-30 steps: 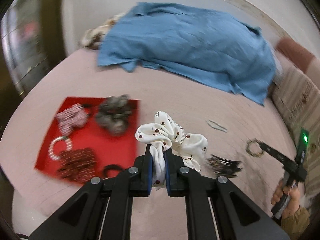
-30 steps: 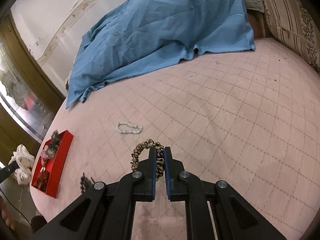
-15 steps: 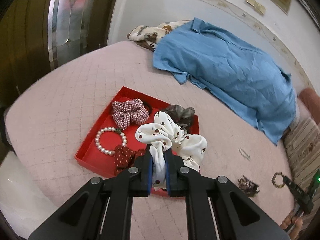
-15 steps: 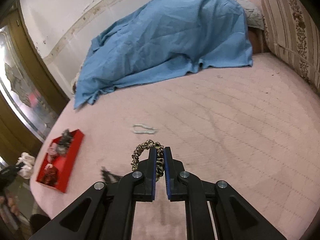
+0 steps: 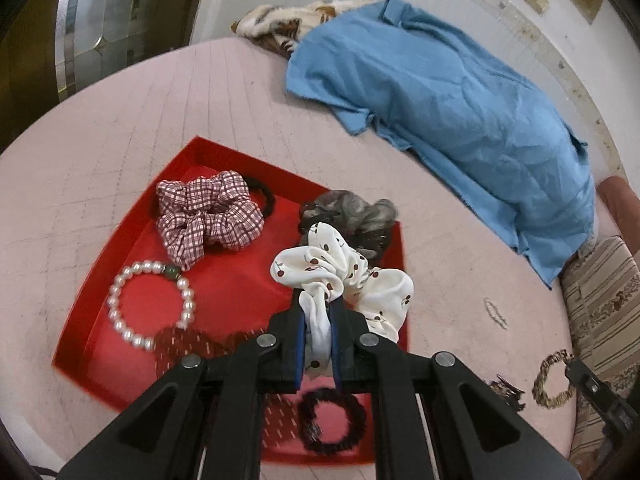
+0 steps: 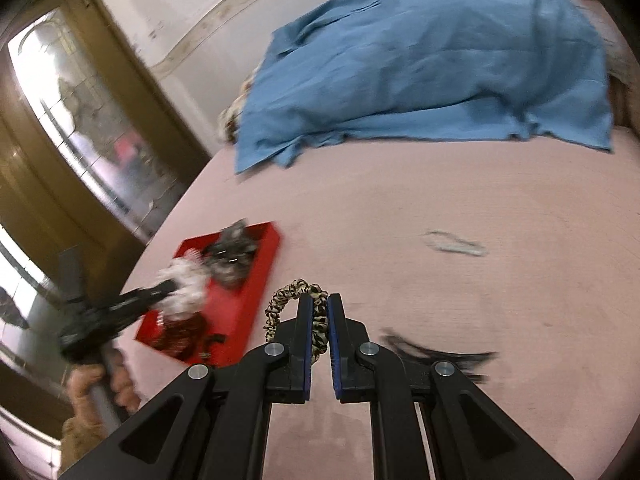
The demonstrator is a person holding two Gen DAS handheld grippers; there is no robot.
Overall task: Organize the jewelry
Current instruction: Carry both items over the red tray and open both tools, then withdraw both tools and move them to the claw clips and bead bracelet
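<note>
Two scrunchies are in transit, one per hand. In the left wrist view the left hand-held gripper (image 5: 318, 334) is clamped tight on a fold of the white cherry-print scrunchie (image 5: 344, 284), which hangs over the near right part of the red tray (image 5: 96, 312) on the pink bed (image 5: 120, 120). A free patch of tray floor lies between the pearl bracelet (image 5: 150, 306), the checked scrunchie (image 5: 208, 216) and the grey scrunchie (image 5: 348, 212); lowering there before letting go should keep it off the rim and off the black hair tie (image 5: 332, 420). In the right wrist view the right hand-held gripper (image 6: 319, 338) pinches the leopard-print scrunchie (image 6: 294, 300) just right of the tray, with the left one already over it. Waiting its turn looks wise, since both tools crowd one small tray.
</note>
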